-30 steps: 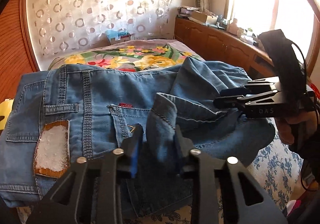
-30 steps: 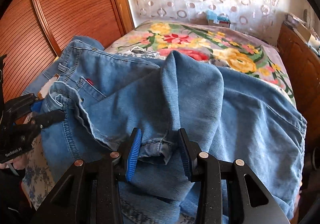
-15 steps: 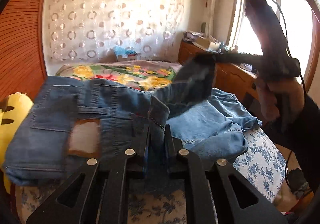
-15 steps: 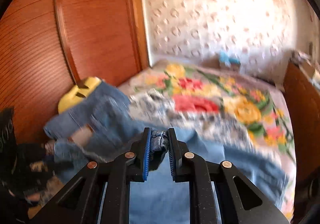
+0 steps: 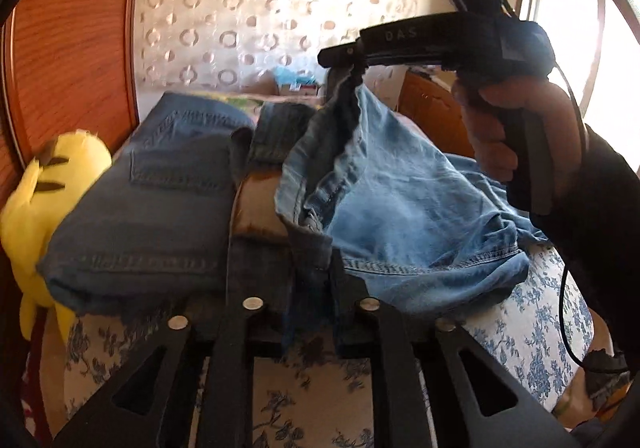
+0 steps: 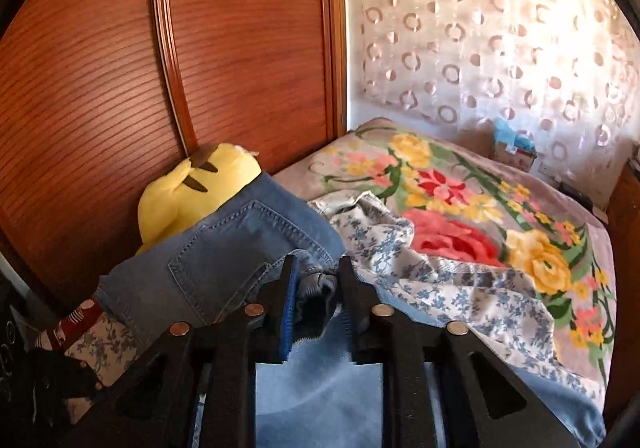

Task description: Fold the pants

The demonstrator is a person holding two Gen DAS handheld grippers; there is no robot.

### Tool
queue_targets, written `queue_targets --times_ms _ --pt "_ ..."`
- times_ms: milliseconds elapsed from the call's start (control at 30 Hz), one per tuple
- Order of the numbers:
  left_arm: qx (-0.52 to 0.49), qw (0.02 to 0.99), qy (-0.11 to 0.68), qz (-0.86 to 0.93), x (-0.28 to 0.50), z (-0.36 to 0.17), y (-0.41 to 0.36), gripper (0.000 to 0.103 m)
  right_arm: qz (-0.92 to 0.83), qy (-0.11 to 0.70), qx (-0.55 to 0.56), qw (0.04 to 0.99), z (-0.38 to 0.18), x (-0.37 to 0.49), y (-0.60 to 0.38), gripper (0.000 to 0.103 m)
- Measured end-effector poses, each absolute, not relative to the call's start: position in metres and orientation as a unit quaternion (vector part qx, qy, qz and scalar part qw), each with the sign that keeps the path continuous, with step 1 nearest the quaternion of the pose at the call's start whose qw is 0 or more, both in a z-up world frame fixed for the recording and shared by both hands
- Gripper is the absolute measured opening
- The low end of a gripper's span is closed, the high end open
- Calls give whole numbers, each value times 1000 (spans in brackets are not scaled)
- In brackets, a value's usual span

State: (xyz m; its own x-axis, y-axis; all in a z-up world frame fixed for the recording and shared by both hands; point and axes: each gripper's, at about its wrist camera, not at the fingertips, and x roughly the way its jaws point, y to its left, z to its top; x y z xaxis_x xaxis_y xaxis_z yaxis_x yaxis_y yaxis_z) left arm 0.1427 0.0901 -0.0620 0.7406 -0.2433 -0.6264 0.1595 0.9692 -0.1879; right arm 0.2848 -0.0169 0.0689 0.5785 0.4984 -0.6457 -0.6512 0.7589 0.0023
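1. Where the left wrist view begins, nearest the lens, the left tongs (image 5: pixel 310 280) are clenched on a dark hemmed edge of the jeans (image 5: pixel 400 208), the denim pinched between the two black fingers.
2. In the right wrist view, the right tongs (image 6: pixel 316 288) grasp a bunched fold of the same denim between a blue pad (image 6: pixel 289 304) and the opposite finger; their jaws have just been opening slightly, with the cloth between them all the while.
3. Only the left view shows the right tongs from outside: held in the person's hand (image 5: pixel 516 136), they lift a leg end above the bed (image 5: pixel 532 328), the pale inner face of the fabric draping down.
4. The jeans lie across the near end of the bed, the darker seat with its back pocket to the left.
5. Beside that, a yellow plush toy (image 6: pixel 192 192) rests against the wooden wardrobe (image 6: pixel 100 68).
6. Only the right view shows the floral blanket (image 6: pixel 480 208) spread further back.
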Motion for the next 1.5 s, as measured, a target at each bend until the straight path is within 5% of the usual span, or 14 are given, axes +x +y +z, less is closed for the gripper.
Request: queue_targets --times_ms 100,433,500,533,1300,1400,1433,1500 --pt "-65 931 346 -98 141 -65 96 27 322 323 -97 885 75 297 -23 43" --pt "-55 935 339 -87 140 -59 105 54 287 314 -79 902 61 253 -88 44" --pt "-58 937 332 -93 140 -58 105 76 276 320 -86 902 53 236 -106 44" --pt "-62 937 331 -95 141 -58 108 79 272 324 -88 902 50 228 -114 44" --pt "-33 930 355 -93 133 -69 84 80 225 399 -47 888 -1 75 -211 44" --pt "-28 930 355 -92 130 -69 81 80 220 403 -58 887 -1 75 -213 24" --pt "-27 930 355 -92 129 -68 80 80 216 403 -61 887 -1 75 -215 10" --pt "-24 930 355 -92 128 -67 78 80 220 404 -58 886 1 73 -218 5"
